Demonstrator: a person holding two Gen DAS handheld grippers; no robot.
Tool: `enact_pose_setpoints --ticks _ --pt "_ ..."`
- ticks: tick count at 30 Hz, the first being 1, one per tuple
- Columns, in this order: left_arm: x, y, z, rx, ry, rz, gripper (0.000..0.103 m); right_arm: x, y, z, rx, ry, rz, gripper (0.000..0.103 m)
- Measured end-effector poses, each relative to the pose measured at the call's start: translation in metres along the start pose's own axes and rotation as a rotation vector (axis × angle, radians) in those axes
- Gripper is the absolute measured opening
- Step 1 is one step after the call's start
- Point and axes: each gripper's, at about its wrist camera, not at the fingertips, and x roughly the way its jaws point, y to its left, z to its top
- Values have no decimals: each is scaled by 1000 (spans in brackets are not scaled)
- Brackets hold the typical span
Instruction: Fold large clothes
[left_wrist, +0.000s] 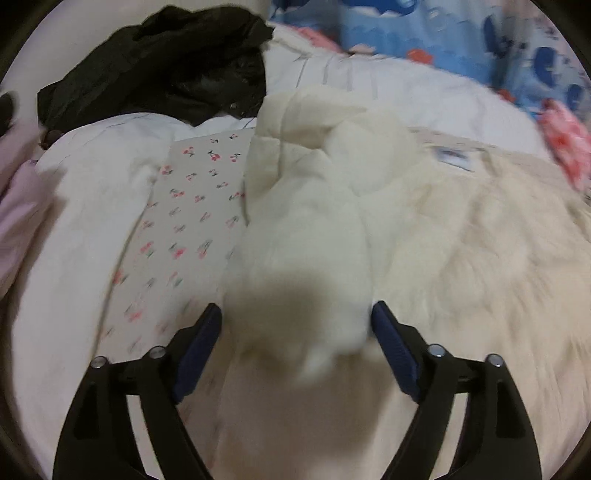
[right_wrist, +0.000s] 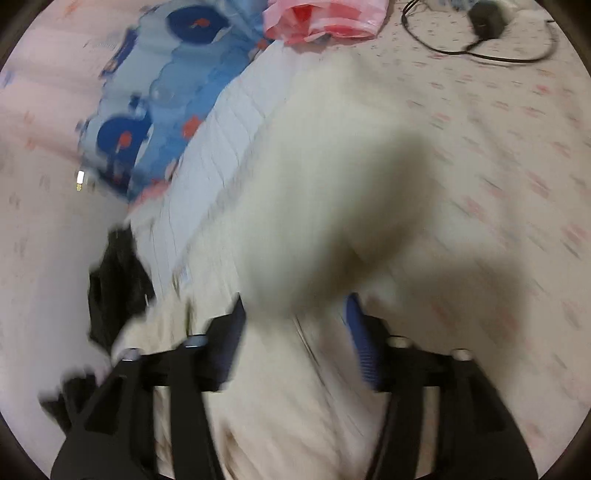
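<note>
A cream fluffy coat (left_wrist: 461, 240) lies spread on the bed, its label showing near the collar. One of its sleeves (left_wrist: 306, 206) is folded in and runs down toward the camera. The sleeve's end sits between the wide-apart blue pads of my left gripper (left_wrist: 297, 308) and brushes both; no firm squeeze shows. In the right wrist view, which is badly blurred, a bulky cream fold of the coat (right_wrist: 325, 166) rises just beyond my right gripper (right_wrist: 295, 301). Its jaws stand apart over more cream cloth, and neither pad presses on it.
A black garment (left_wrist: 166, 62) is heaped at the back left beside a white quilted piece (left_wrist: 369, 74). Blue patterned cloth (left_wrist: 461, 33) and a pink bag (left_wrist: 565, 140) lie at the back right. The cherry-print sheet (left_wrist: 192, 206) shows. A black charger with cable (right_wrist: 487, 18) lies on it.
</note>
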Motion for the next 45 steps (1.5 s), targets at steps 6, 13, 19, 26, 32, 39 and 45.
enact_pose_setpoints --ticks 6,13,19,26,32,39,45 --pt "-75 36 -102 52 27 -39 88 -42 -23 -135 -118 229 59 84" --pt "-116 41 -171 -20 54 -110 88 -31 33 -197 -300 311 137 32" --pt "-181 29 -181 -17 -44 -138 91 -120 84 -196 -369 121 317 13" --pt "-179 -3 -173 37 -71 -151 95 -95 0 -211 -262 349 27 33" --pt "-139 -66 -156 99 -59 -234 95 -145 -42 -121 87 -39 440 93" --pt "-112 -118 -108 121 -132 -297 95 -123 -19 83 183 -292 174 93" --pt "-84 -118 -94 74 -128 -356 95 -7 85 230 -203 -56 -406 94"
